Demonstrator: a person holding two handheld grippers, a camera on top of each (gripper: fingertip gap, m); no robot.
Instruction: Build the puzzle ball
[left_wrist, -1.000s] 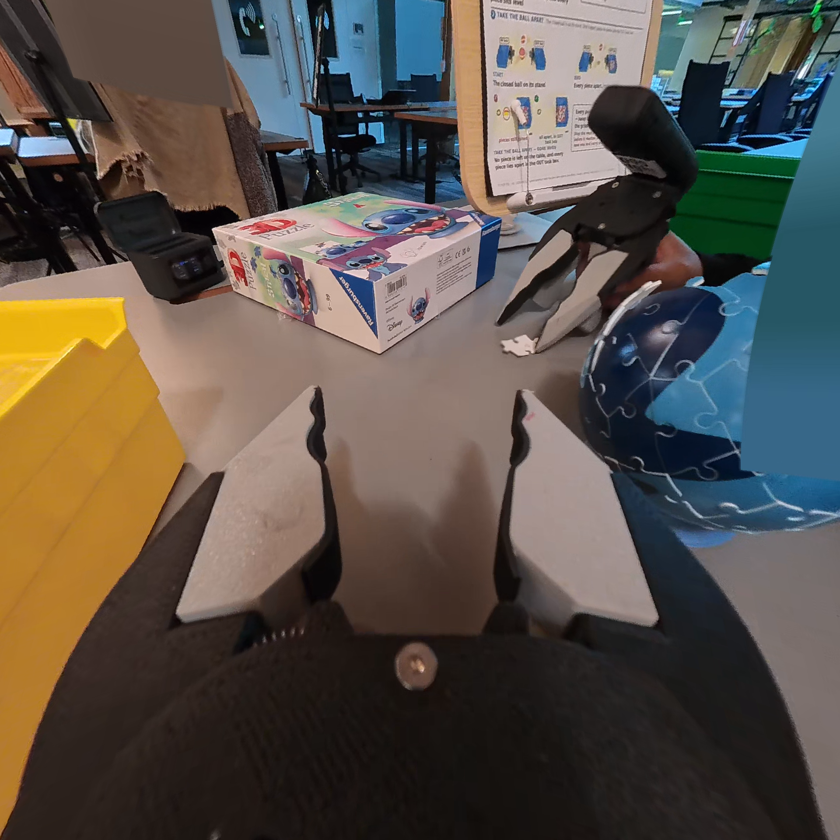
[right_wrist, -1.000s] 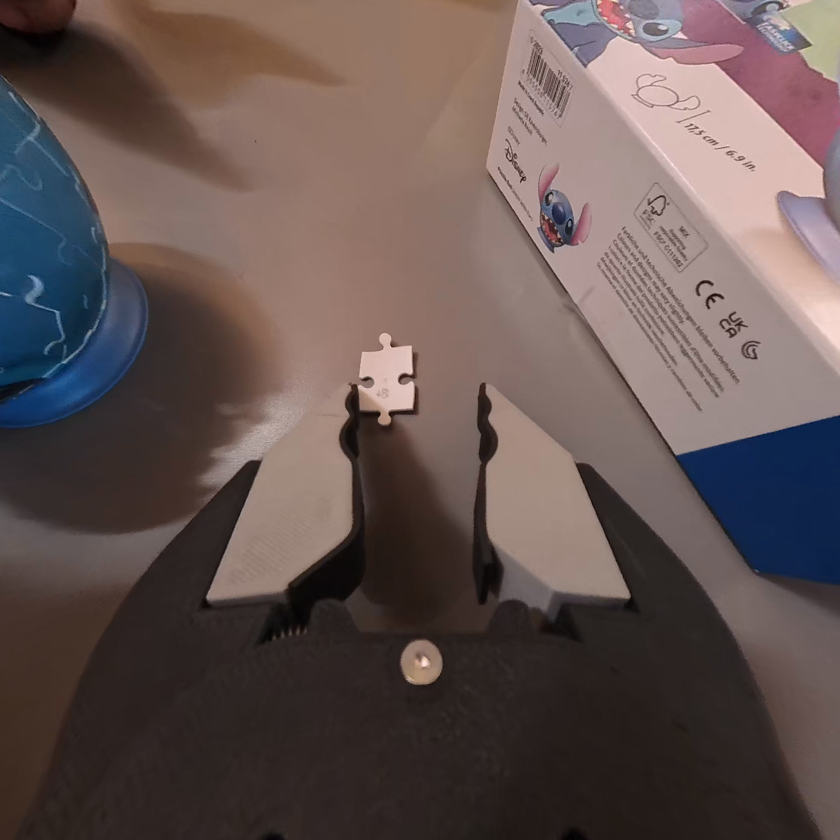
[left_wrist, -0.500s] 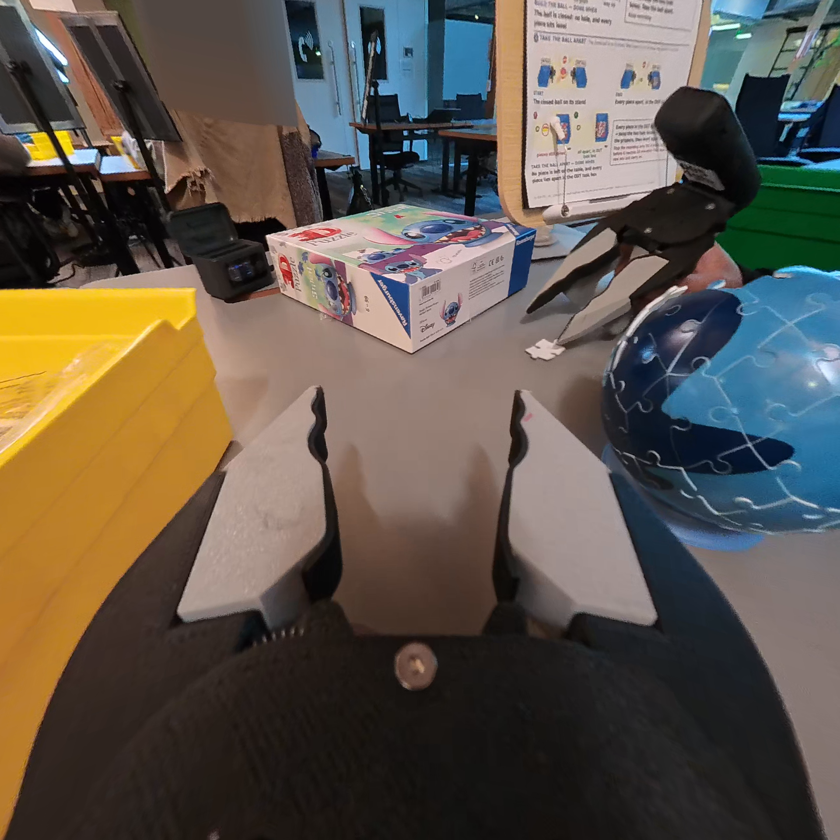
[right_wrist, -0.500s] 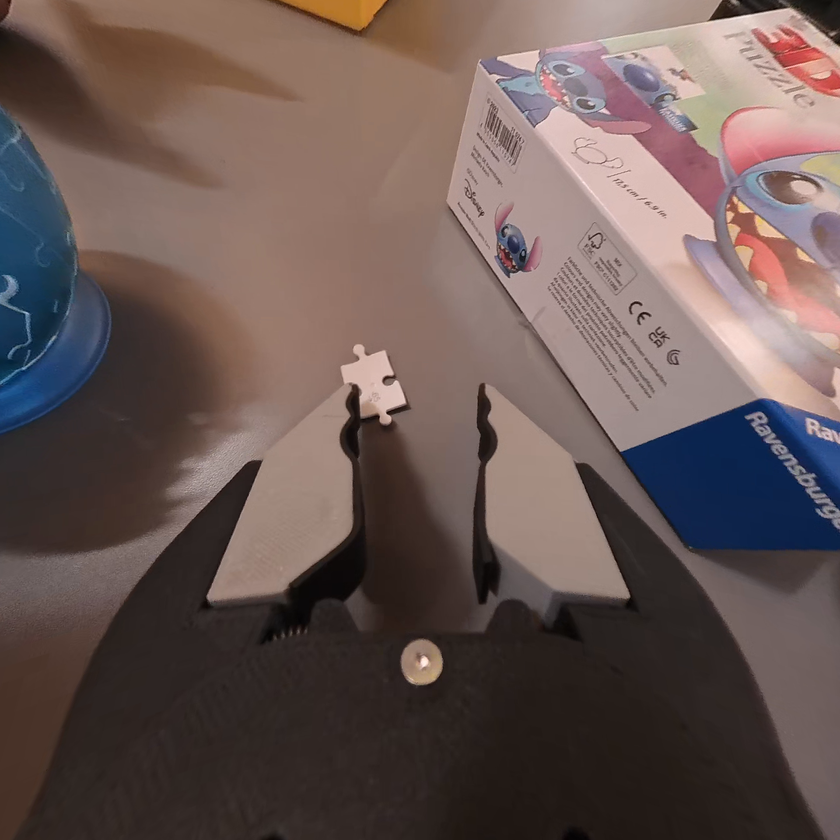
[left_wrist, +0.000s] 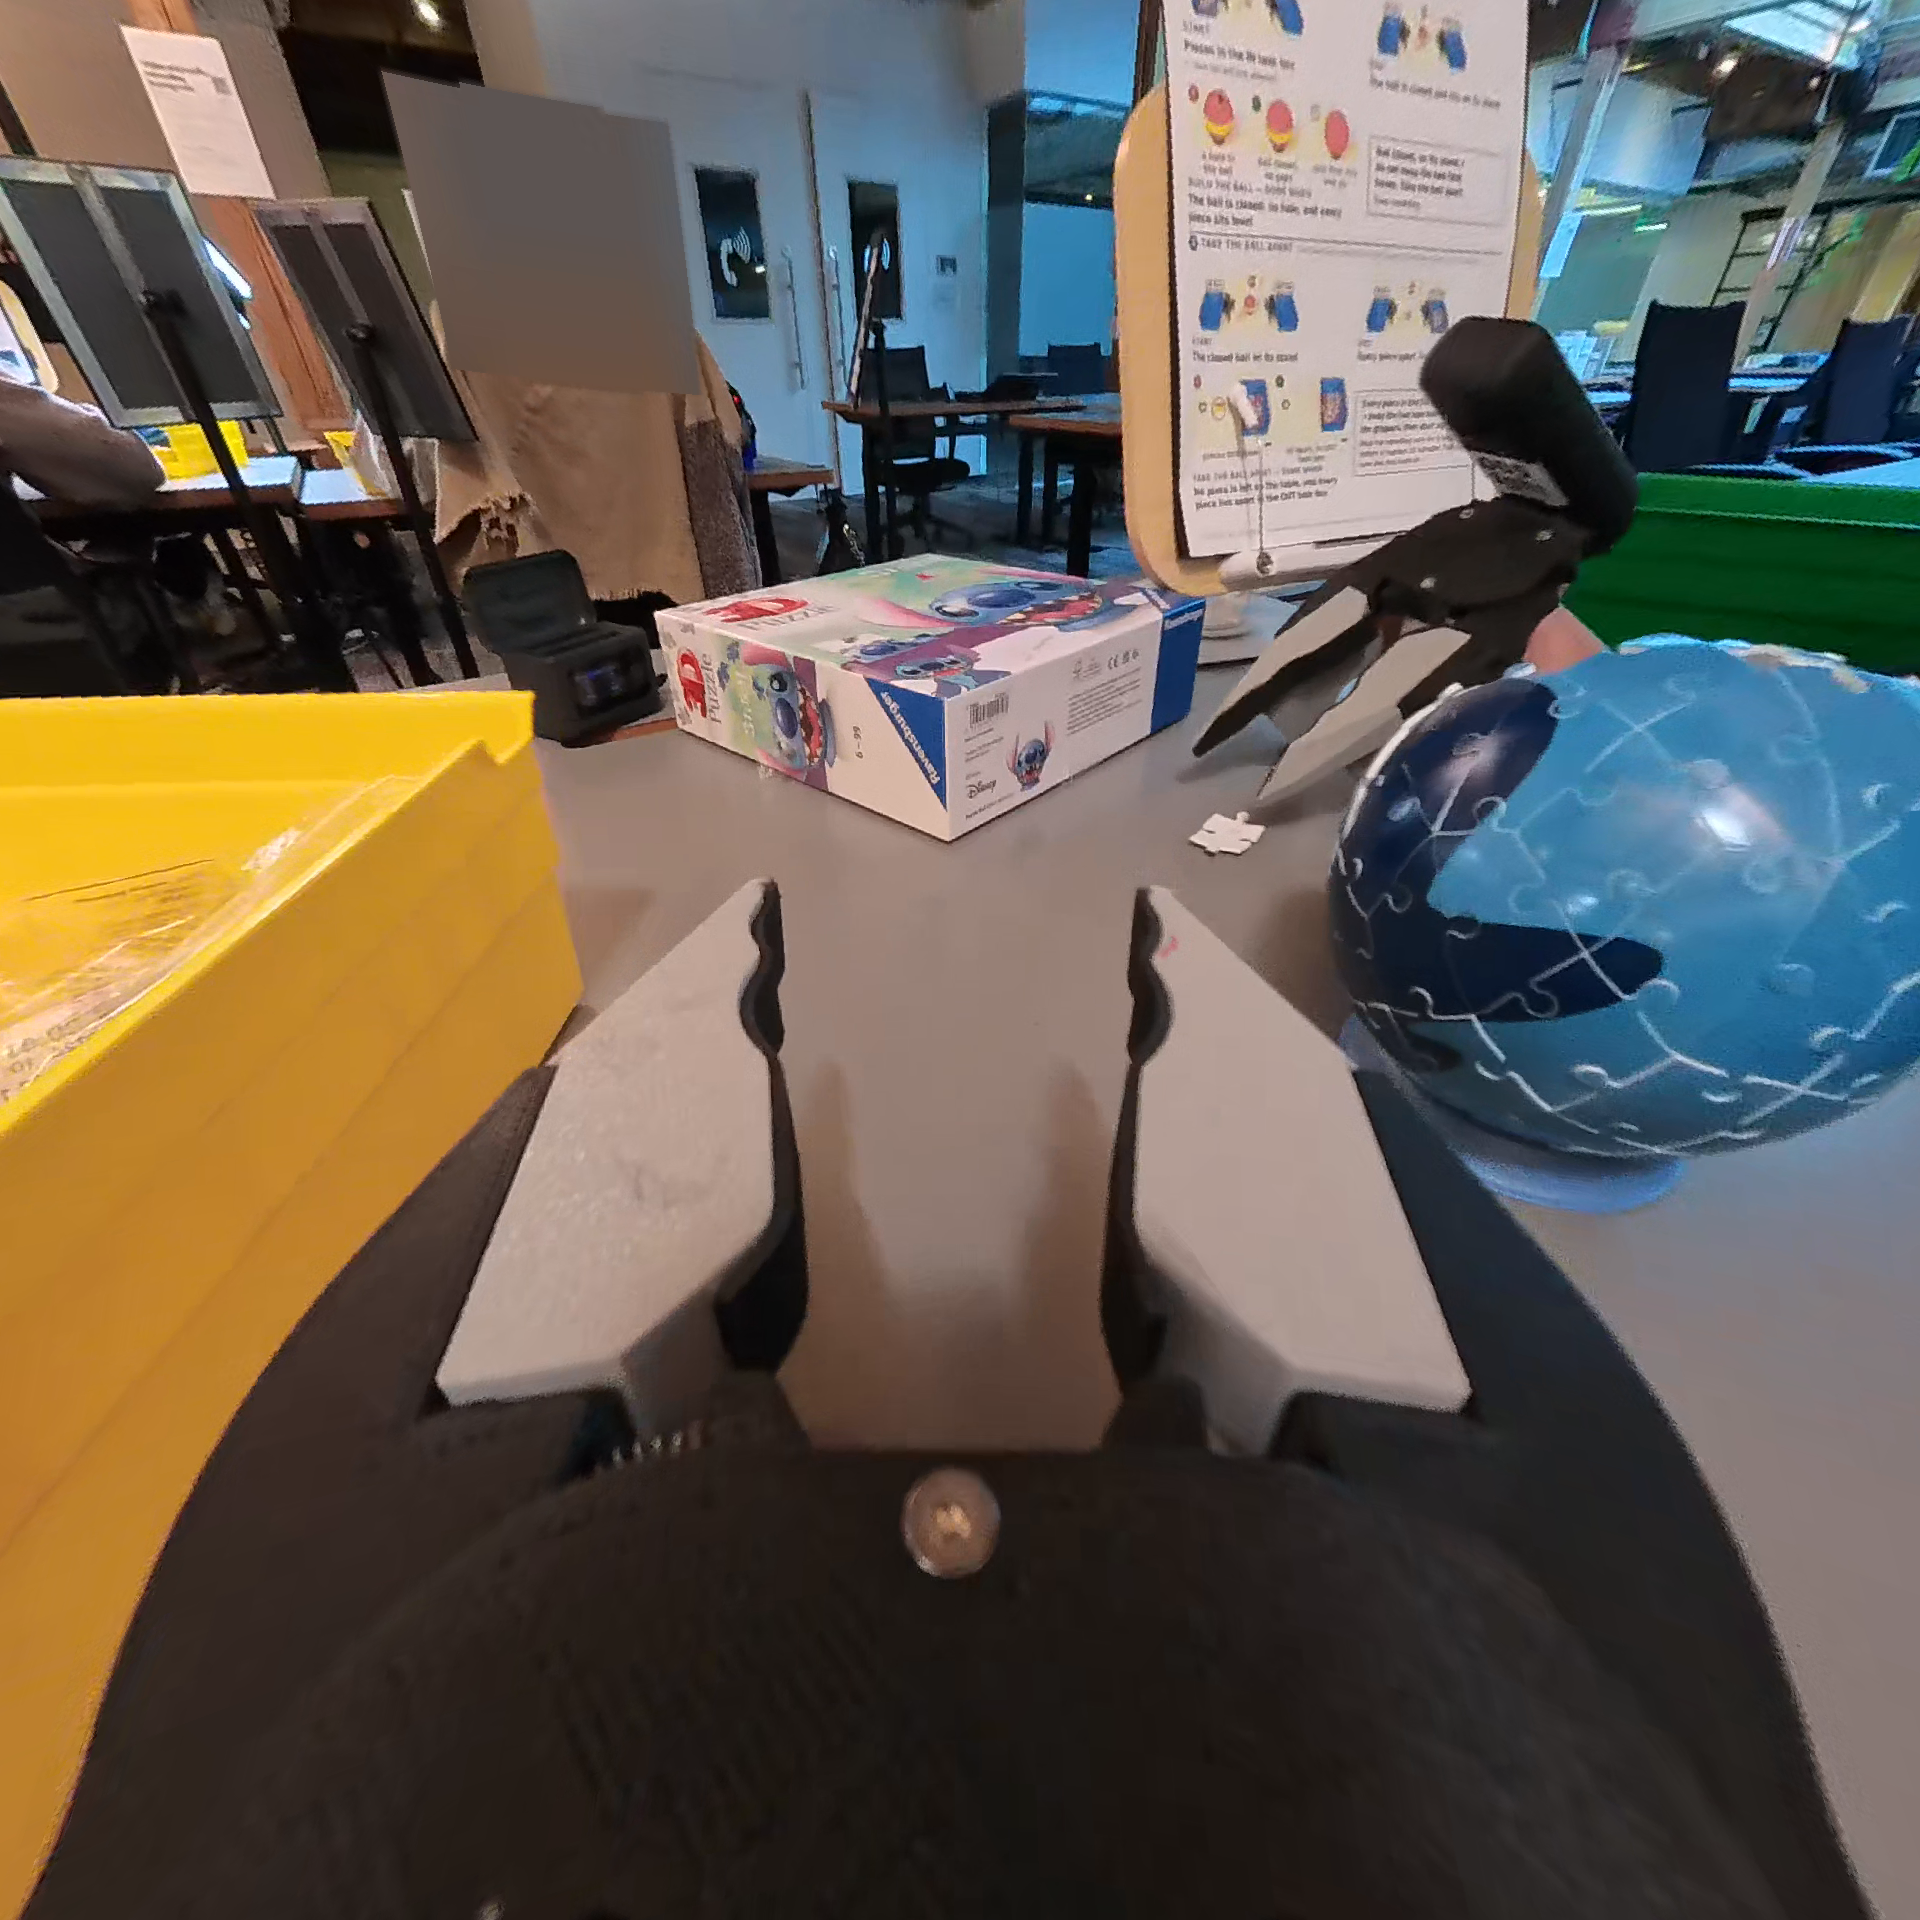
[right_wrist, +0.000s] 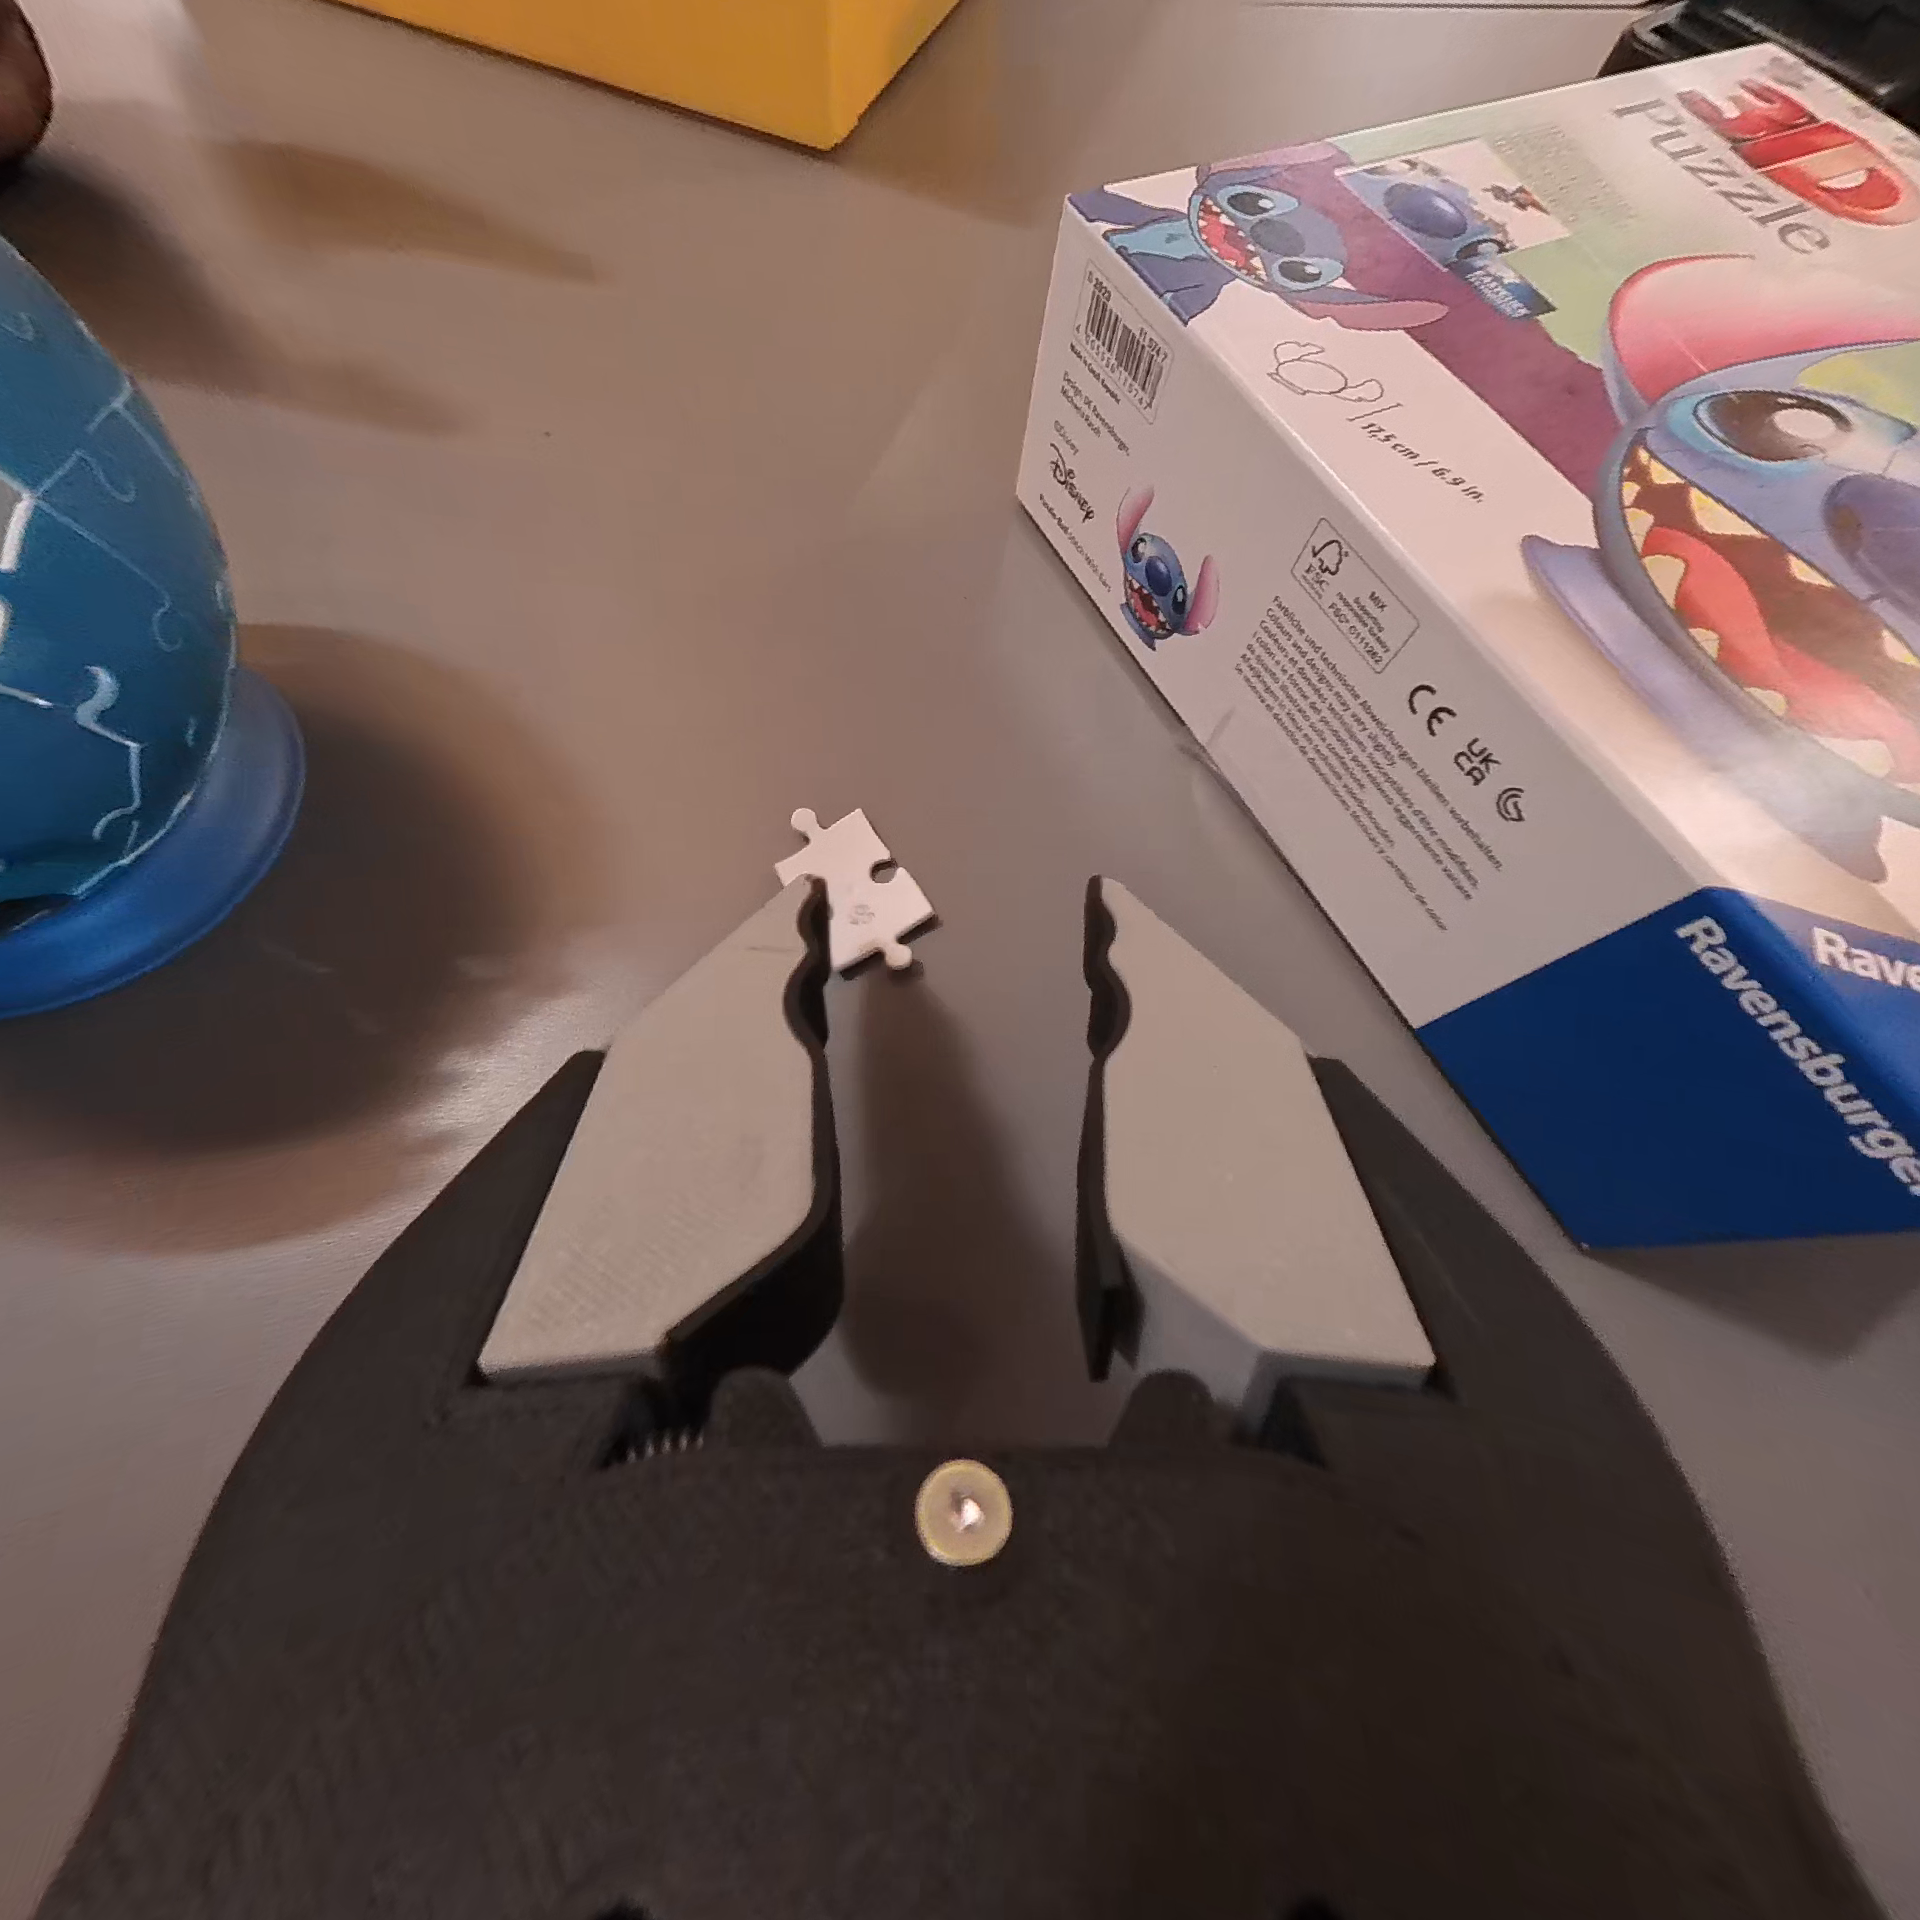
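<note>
Two grippers work over a grey table (left_wrist: 935, 935), both with fingers apart and gripping nothing. Largest on it is the yellow bin (left_wrist: 260, 935) at the left gripper's (left_wrist: 951, 935) side, then the printed puzzle box (right_wrist: 1507, 623), then the puzzle ball (left_wrist: 1662, 935): a glossy blue sphere of interlocked pieces on a blue ring stand (right_wrist: 135, 894), nearly closed, though any open gap seems to lie at its top edge, poorly shown. Smallest is the loose puzzle piece (right_wrist: 857, 894), lying flat, white side up, between ball and box, touching the inner tip of one finger of the right gripper (right_wrist: 951, 914). For a clean pick, I judge the right gripper should centre the piece between its fingers, tip steeply to catch opposite edges, and close gently so the piece does not skid.
</note>
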